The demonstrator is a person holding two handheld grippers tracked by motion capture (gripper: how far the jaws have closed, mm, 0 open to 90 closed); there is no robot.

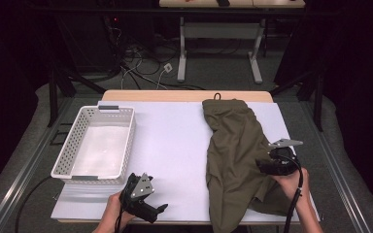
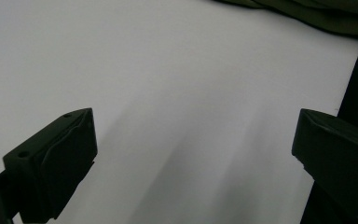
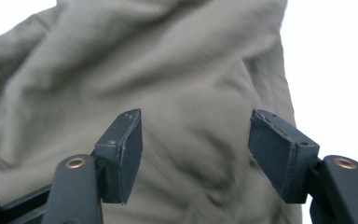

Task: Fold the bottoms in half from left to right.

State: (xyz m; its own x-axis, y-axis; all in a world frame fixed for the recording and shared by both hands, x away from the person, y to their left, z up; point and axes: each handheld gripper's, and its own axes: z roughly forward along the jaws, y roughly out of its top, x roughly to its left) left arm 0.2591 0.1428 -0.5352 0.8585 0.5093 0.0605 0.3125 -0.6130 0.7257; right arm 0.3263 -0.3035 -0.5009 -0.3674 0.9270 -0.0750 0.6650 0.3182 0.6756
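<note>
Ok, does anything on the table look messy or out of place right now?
The olive garment lies rumpled and bunched on the white table, its near end hanging over the front edge. The white basket sits square. The right gripper is open over the cloth, the left gripper open over bare table.

The counter [image 1: 175,145] is covered by a white sheet; a white perforated basket [image 1: 68,150] is set at its left, an olive garment [image 1: 233,150] spread at its right.
</note>
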